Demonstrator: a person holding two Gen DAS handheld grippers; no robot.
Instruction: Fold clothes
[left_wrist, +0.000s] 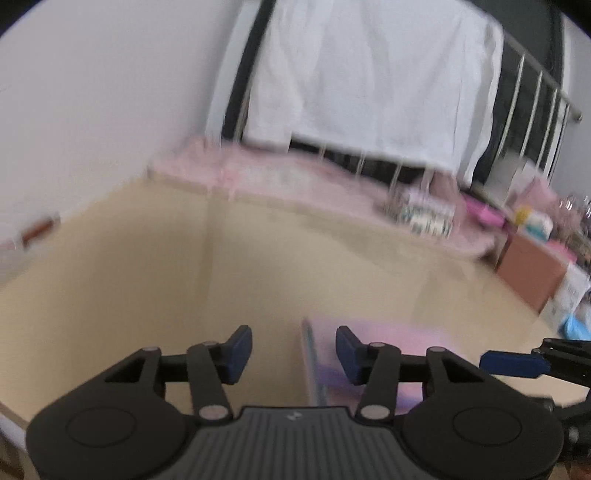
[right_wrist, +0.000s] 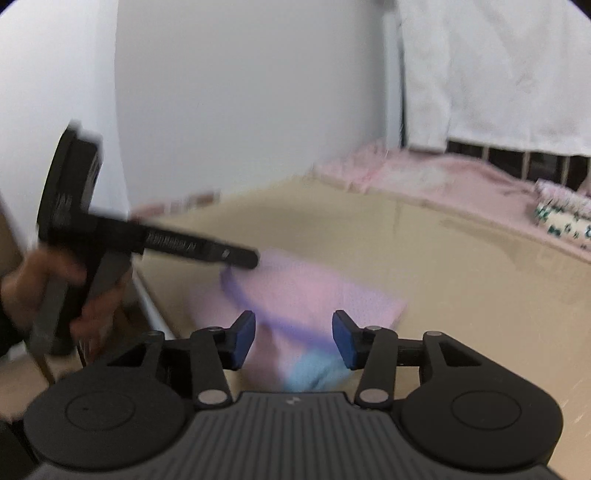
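A pink garment (right_wrist: 314, 288) with a purple trim band and a light blue part (right_wrist: 317, 373) lies folded flat on the beige table (right_wrist: 461, 280). In the left wrist view it shows as a blurred pink patch (left_wrist: 384, 339) just ahead of the fingers. My right gripper (right_wrist: 293, 339) is open and empty, above the garment's near edge. My left gripper (left_wrist: 293, 354) is open and empty, over the garment's left edge. It also shows in the right wrist view (right_wrist: 236, 256), held in a hand, its tip at the garment's far left corner. The right gripper's blue fingertip (left_wrist: 513, 363) shows at the right edge.
A pink bedspread (left_wrist: 295, 177) runs along the far table edge. A patterned folded cloth (left_wrist: 424, 218) lies on it. White sheets (left_wrist: 369, 74) hang on a metal rail behind. Boxes and clutter (left_wrist: 535, 273) stand at the right. White wall is at the left.
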